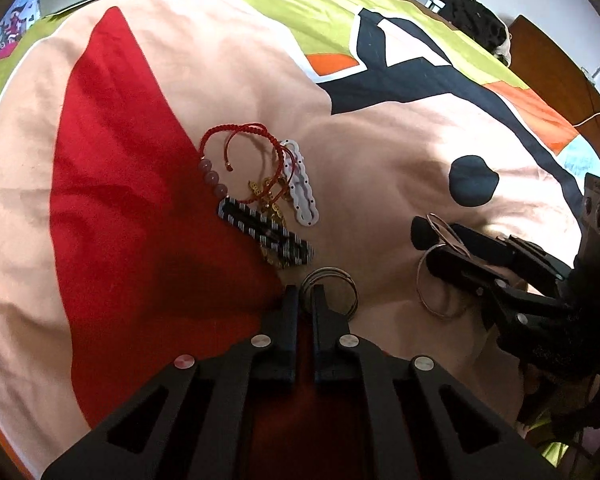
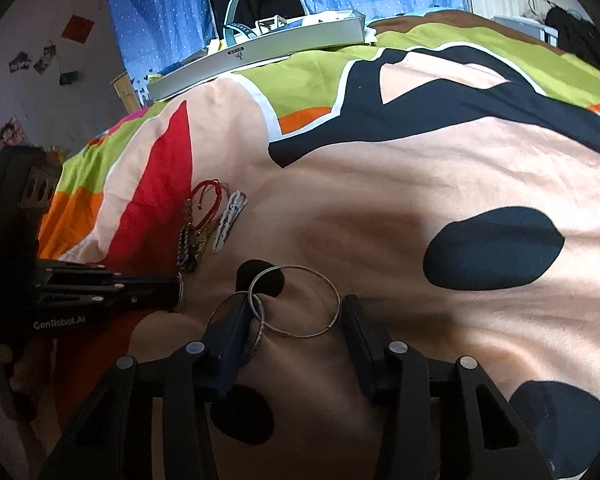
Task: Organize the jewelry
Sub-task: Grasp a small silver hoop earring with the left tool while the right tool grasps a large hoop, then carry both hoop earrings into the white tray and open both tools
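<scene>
L gripper (image 1: 306, 294) is sitting low on the bedspread (image 1: 380, 168) w/ jaws nearly shut, only a thin slit btwn them, pinching the near rim of a small stack of silver rings (image 1: 332, 286). The rings are lying flat on the cloth; most of the loop is sticking out beyond and to the right of the fingertips. They're looking like 2–3 thin metal hoops stacked, grey-silver.

R gripper (image 2: 296, 306) is standing wide open over the peach part of the bedspread. A thin silver bangle (image 2: 296, 300) is lying flat btwn the two fingers, closer to the left finger, not touching the right one. A 2nd bangle (image 2: 236, 320), pinkish and twisted-looking at its near edge, is overlapping the first and is lying over/around the left finger; can't tell if it's hooked on it or just resting. Neither is being gripped.

In the L wrist view, the same two bangles (image 1: 440, 264) are showing around the R gripper's fingers, well right of the silver rings.

Rest of the jewelry is lying in a pile just ahead of the L gripper, at the red/peach border of the print: a red cord bracelet (image 1: 240, 148) w/ three mauve beads (image 1: 212, 178), a striped black-and-white hair clip (image 1: 266, 236), a white wavy clip w/ small dots (image 1: 302, 184), and gold charms (image 1: 270, 200) tangled under the cords. All touching or overlapping.

A long pale grey tray (image 2: 260, 52) is sitting at the far edge of the bed, well apart from both grippers.
</scene>
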A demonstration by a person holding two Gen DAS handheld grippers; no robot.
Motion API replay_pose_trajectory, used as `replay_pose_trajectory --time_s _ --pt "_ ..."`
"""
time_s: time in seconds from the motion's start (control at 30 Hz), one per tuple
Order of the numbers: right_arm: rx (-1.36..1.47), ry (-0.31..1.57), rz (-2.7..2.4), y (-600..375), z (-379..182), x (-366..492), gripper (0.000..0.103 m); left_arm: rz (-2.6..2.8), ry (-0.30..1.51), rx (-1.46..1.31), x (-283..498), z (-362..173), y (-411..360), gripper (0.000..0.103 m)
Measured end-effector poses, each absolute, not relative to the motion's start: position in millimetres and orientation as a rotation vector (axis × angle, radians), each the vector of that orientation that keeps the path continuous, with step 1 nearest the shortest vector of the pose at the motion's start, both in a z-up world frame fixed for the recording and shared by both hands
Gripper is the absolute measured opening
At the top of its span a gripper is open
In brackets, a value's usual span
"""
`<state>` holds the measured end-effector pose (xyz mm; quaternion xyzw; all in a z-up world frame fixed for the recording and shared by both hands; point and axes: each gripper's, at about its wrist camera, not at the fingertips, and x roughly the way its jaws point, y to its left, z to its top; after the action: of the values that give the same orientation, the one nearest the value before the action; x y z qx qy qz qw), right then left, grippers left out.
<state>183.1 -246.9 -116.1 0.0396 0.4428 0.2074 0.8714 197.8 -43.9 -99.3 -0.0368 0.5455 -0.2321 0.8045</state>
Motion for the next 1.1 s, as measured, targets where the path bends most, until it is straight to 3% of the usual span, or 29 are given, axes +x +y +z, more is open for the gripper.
replay_pose_trajectory --time_s 0.13,0.2,0.47,0.8,1.1 --pt "0.092 0.915 0.443 -247 -114 181 0.038 -0.502 1.168 -0.105 194 -95 -41 0.002" --pt "0.092 0.901 0.457 -246 -112 177 0.028 -0.5 1.156 -0.114 191 -92 -39 0.002" --pt "0.104 0.847 0.46 -244 -107 165 0.012 -0.463 1.065 -0.105 172 -78 -37 0.002" --pt "0.143 0.786 0.471 -245 -87 157 0.004 -0.456 1.012 -0.164 170 -70 -31 0.0" --pt "0.095 0.736 0.502 -233 -62 161 0.003 -0.463 0.938 -0.21 177 -53 -23 0.0"
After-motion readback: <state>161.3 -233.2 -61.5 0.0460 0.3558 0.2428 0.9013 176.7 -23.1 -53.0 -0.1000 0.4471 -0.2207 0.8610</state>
